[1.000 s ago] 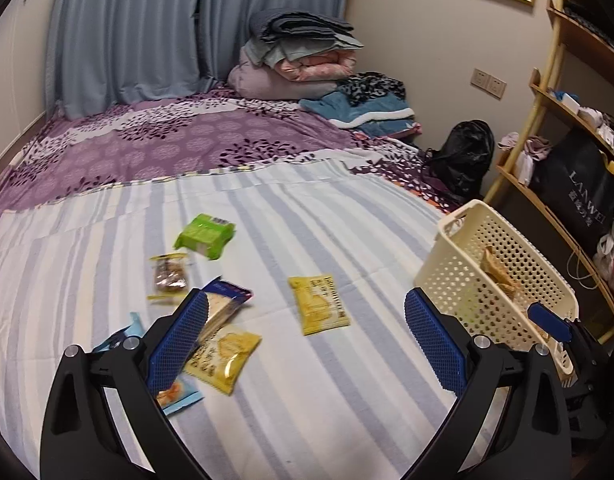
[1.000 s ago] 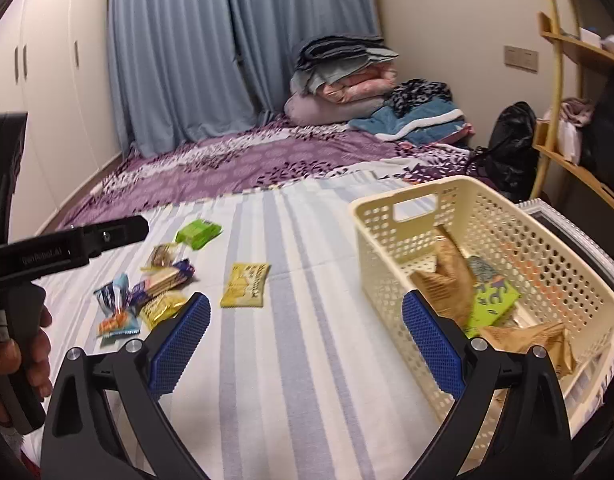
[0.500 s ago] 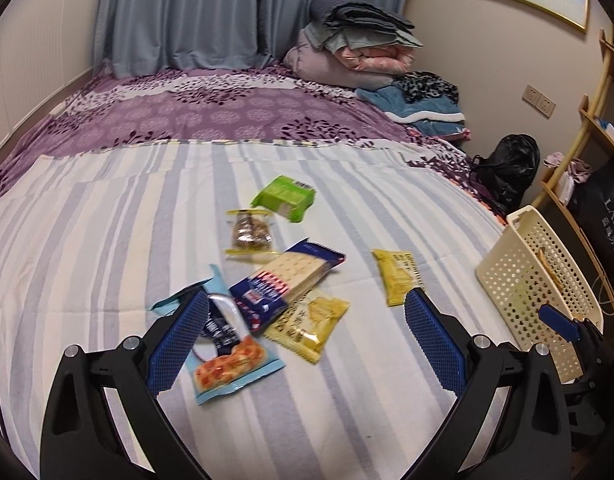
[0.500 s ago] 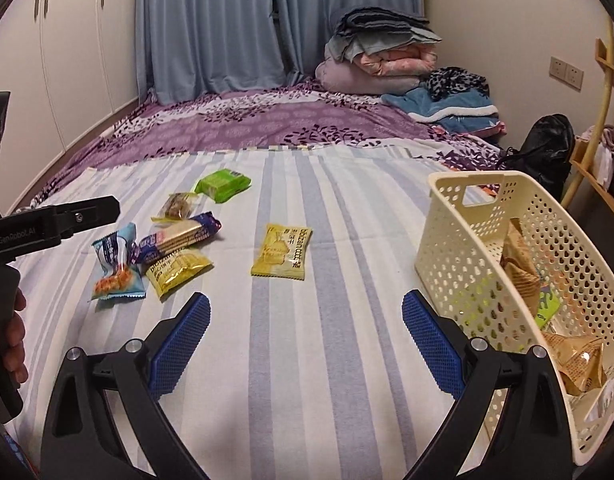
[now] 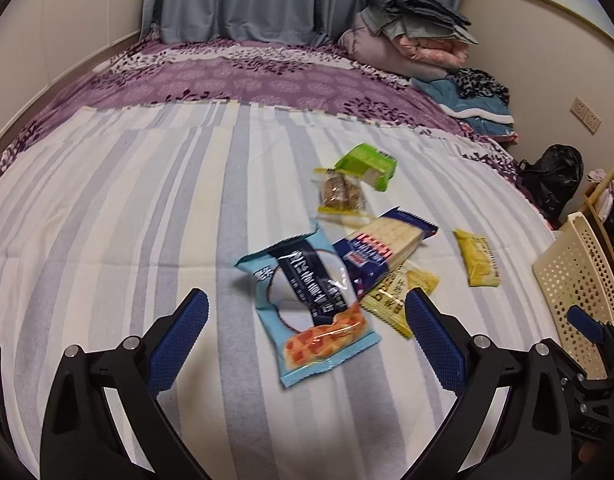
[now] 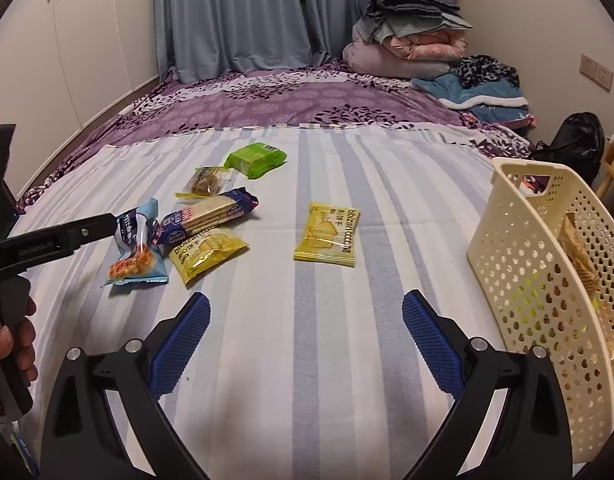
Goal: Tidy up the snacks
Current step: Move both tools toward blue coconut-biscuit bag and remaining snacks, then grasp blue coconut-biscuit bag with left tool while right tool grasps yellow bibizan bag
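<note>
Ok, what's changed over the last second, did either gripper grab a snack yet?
No grab yet. The left gripper has swung away from the basket and closed in on the light blue snack pack, which now lies just ahead of its open fingers. The right gripper has turned from the basket toward the striped bedsheet, still open and empty. The snacks haven't moved.

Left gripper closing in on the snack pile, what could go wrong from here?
1. The light blue packet overlaps the navy cracker pack, which lies on a yellow packet; the open left gripper might grab or drag more than one.
2. The cream basket is tipped toward the bed; snacks already inside could slide out.
</note>
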`<state>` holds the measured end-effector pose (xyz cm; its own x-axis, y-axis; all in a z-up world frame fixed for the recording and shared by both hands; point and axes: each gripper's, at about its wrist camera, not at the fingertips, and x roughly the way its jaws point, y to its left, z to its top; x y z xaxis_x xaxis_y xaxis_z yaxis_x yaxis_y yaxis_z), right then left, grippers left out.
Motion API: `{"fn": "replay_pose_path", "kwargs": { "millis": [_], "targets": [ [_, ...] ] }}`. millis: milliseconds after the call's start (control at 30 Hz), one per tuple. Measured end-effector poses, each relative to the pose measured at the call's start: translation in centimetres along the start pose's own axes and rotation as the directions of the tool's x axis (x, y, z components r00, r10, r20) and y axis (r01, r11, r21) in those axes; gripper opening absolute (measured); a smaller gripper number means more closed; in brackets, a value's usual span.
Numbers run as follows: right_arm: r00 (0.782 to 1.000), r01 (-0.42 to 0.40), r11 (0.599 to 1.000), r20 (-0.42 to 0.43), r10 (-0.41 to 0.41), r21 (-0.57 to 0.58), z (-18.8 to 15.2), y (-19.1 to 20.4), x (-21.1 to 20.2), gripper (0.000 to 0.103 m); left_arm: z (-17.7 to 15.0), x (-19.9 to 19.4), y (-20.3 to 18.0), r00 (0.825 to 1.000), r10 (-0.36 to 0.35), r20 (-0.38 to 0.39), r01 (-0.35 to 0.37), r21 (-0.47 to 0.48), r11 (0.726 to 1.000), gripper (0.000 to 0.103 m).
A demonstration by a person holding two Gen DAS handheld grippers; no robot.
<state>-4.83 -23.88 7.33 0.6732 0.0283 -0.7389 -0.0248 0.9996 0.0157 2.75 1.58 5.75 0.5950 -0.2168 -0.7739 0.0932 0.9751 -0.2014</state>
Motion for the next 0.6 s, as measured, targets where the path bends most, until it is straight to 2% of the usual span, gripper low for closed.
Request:
{"fn": "replay_pose_path", "kwargs": {
  "millis": [467,600],
  "targets": [
    [0.999,-0.027,1.000,-0.047,0.027,0.003,-0.4,0.6,1.9,0.096,-0.2,5.3,0.8,0.997,0.039,-0.068,-0.042,-0.037,0.998,0.100],
    [0.997,-0.042,0.999,-0.060,0.042,0.008,-0.5,0.7,2.7,0.096,-0.4,5.6,1.2,0.998,0.015,-0.055,-0.017,-0.044,0.999,0.100]
  ]
}}
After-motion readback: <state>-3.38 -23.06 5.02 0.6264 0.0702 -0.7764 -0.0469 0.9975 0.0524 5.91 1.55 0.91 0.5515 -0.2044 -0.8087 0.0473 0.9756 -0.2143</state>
